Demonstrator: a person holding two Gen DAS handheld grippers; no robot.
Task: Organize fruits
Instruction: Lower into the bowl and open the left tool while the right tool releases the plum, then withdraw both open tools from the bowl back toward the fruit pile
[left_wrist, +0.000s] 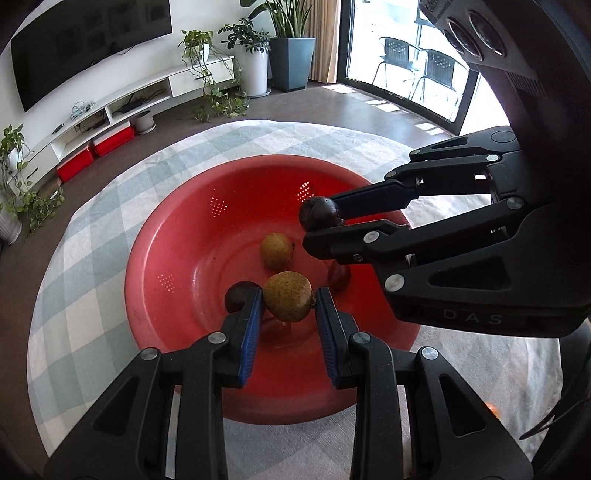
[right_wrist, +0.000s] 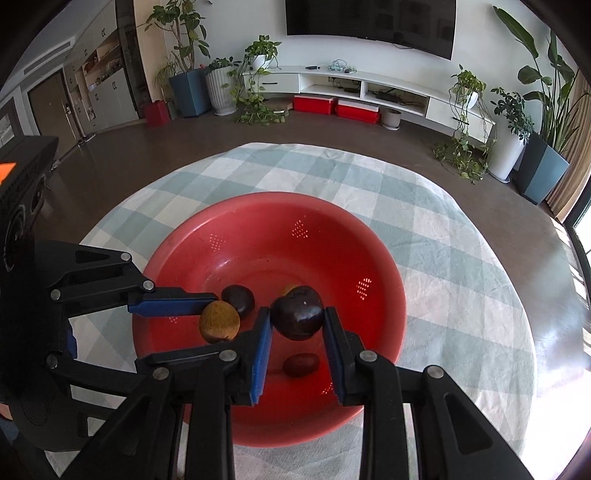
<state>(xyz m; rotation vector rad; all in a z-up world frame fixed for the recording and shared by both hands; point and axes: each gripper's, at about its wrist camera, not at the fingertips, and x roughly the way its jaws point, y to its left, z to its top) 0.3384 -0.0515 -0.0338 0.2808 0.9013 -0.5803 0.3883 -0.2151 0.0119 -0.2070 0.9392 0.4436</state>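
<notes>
While over the bowl (left_wrist: 155, 280), left gripper (left_wrist: 289, 295) clamped on a pear (left_wrist: 288, 295), right gripper (right_wrist: 297, 314) clamped on a plum (right_wrist: 297, 314)

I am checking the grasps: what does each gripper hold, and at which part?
Left gripper: yellow-brown fruit, by its sides. Right gripper: dark purple fruit, by its sides.

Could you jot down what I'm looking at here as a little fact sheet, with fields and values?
Setting: red bowl on a checked tablecloth, in a living room
Left gripper: holding a yellow-brown fruit above the bowl
Right gripper: holding a dark purple fruit above the bowl
Resting in bowl: second yellow-brown fruit, second dark fruit, small reddish fruit
Bowl detail: patches of small drain holes
</notes>
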